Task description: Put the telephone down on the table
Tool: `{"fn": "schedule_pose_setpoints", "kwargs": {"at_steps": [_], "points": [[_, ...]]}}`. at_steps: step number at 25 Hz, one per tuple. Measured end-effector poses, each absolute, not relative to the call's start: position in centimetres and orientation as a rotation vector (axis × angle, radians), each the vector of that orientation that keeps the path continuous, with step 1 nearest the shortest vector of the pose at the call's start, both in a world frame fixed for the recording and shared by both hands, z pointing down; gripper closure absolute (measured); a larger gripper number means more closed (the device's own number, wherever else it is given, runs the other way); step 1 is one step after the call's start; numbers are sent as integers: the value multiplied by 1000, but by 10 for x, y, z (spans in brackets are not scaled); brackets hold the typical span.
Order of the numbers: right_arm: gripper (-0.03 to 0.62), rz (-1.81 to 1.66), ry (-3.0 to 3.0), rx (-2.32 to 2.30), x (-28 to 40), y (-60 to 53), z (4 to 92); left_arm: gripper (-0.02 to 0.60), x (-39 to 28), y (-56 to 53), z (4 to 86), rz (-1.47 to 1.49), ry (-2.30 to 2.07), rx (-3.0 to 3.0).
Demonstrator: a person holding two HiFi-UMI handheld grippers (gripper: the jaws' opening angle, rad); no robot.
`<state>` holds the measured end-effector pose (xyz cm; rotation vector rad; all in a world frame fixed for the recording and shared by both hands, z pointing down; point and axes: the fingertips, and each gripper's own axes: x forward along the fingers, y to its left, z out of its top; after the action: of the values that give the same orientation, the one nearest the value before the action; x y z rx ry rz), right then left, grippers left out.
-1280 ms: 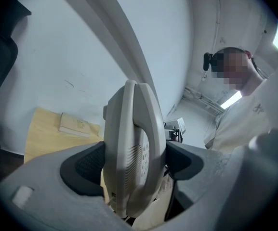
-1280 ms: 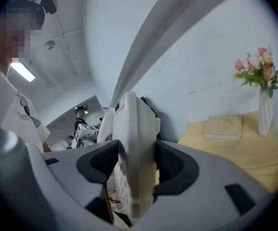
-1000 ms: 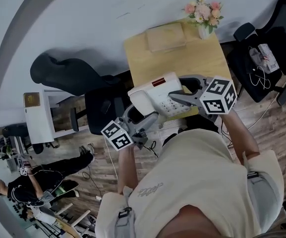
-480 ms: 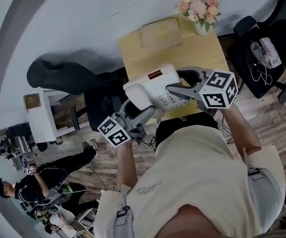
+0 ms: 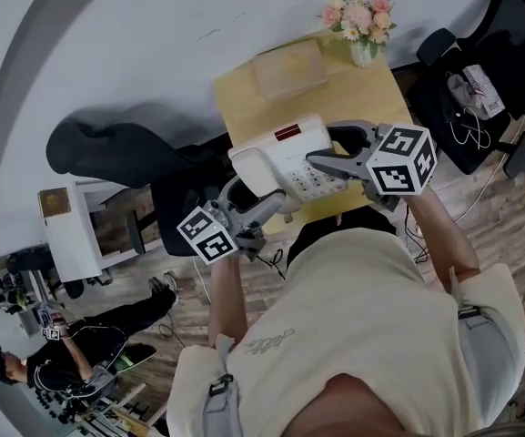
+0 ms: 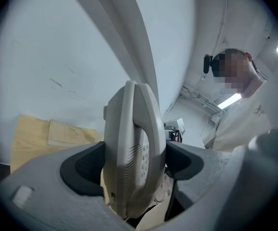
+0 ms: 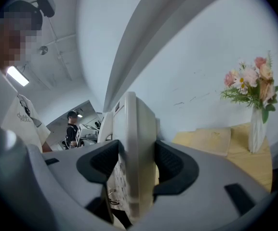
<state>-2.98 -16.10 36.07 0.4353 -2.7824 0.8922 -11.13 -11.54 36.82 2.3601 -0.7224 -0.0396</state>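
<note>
Fingers (image 6: 83,166) of your left gripper (image 5: 267,209) are clenched on the handset side of the telephone (image 5: 285,157). Fingers (image 7: 177,165) of your right gripper (image 5: 326,164) are clenched on its opposite edge, by the keypad. You hold the telephone between both grippers over the near edge of the yellow surface (image 5: 244,107); can't tell if it touches. At the far end of that surface sit a flat tan box (image 5: 289,65) and a vase of flowers (image 5: 364,25).

telephone (image 5: 276,157) moved slightly farther over the table (image 5: 371,98), nearer the folded cloth (image 5: 289,66)
</note>
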Motion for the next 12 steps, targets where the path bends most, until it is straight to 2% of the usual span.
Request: {"fn": "schedule_pose_setpoints", "kwargs": {"at_steps": [12], "points": [[359, 828, -2754, 539, -40, -152, 343, 207, -124, -112, 355, -104, -634, 2402]]}}
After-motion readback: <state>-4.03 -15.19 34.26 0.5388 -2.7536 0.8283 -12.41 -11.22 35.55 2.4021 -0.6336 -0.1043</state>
